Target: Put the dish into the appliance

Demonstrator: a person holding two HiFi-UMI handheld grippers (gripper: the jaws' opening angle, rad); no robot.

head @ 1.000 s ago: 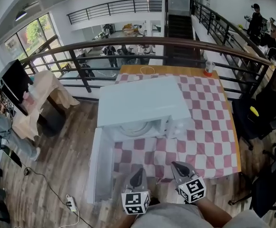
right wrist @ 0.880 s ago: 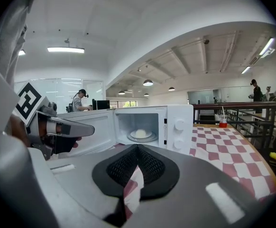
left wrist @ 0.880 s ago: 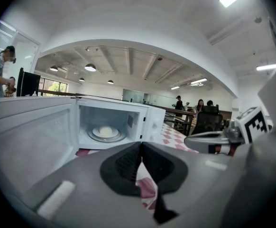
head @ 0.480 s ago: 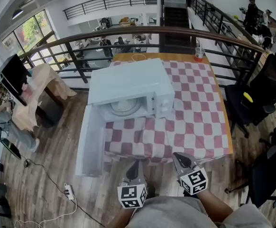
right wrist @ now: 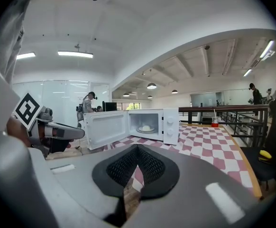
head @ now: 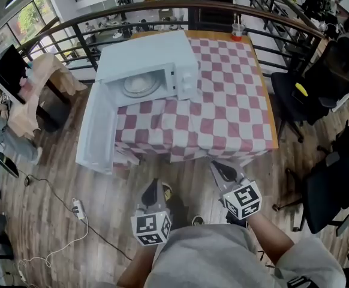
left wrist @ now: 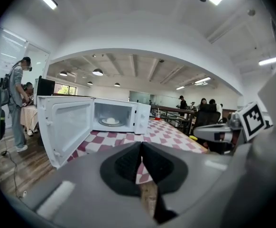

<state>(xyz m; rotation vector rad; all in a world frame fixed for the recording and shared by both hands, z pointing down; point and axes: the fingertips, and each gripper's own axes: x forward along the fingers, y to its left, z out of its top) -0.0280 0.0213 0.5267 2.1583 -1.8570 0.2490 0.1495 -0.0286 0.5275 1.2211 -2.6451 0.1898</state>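
The white microwave (head: 147, 59) stands on the table's far left corner with its door (head: 99, 128) swung wide open to the left. A white dish (head: 140, 84) lies on the turntable inside; it also shows in the left gripper view as the dish (left wrist: 111, 121) and in the right gripper view as the dish (right wrist: 146, 128). My left gripper (head: 152, 192) and right gripper (head: 222, 171) hang over the wooden floor, short of the table's near edge. Both are shut with nothing between their jaws. The left gripper (left wrist: 141, 147) and the right gripper (right wrist: 137, 151) both point toward the microwave.
A red-and-white checked cloth covers the table (head: 222, 101). A red cup (head: 238, 32) stands at its far right corner by the railing (head: 162, 8). Black chairs (head: 294, 83) are to the right. A cable and power strip (head: 77, 209) lie on the floor at left. People stand at far left.
The view has backed away from the table. Both grippers, earlier at the table's near edge, are now over the floor farther from it. Both stayed shut.
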